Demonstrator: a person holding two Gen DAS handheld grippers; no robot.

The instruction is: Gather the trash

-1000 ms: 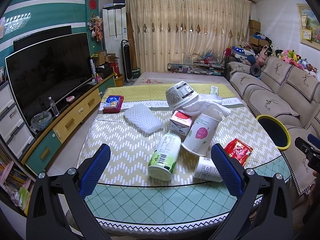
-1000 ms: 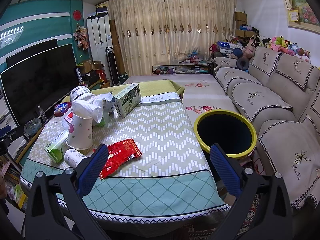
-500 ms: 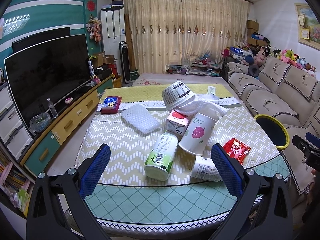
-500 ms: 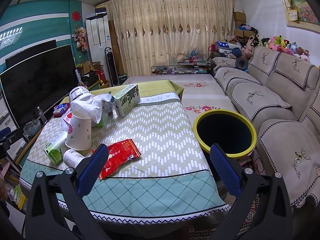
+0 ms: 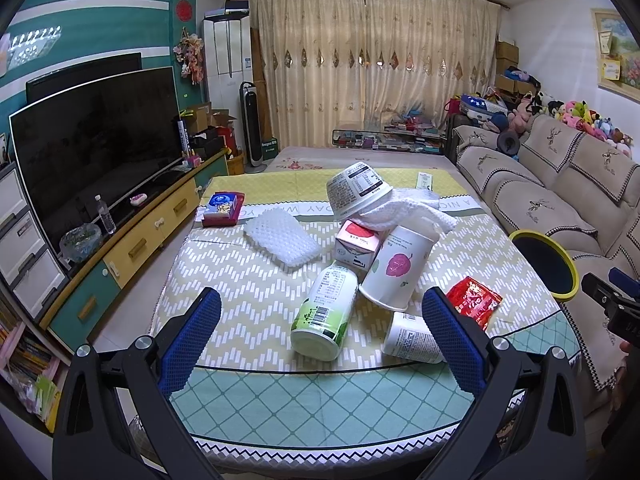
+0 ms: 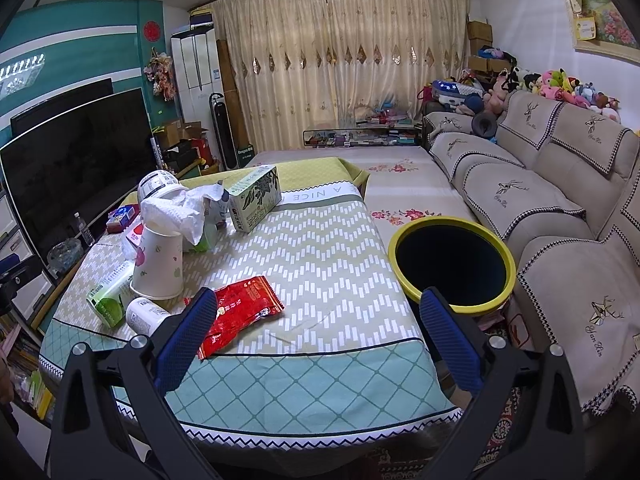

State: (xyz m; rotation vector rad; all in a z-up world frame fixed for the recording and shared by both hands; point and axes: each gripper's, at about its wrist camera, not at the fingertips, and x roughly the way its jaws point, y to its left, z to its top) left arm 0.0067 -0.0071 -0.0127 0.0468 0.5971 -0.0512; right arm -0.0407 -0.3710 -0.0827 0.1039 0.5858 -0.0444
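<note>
Trash lies piled on the cloth-covered table: a green-labelled bottle on its side, a small white bottle, an upturned paper cup, a pink carton, a white bowl, a tissue and a red packet. The yellow-rimmed bin stands right of the table. My left gripper is open and empty before the bottles. My right gripper is open and empty, its left finger by the red packet.
A green box and bubble wrap lie further back, with a blue-red box at the far left. A TV cabinet runs along the left and a sofa along the right.
Both views have shifted only slightly; the left gripper has drifted a little back from the pile. Nothing on the table has moved.
</note>
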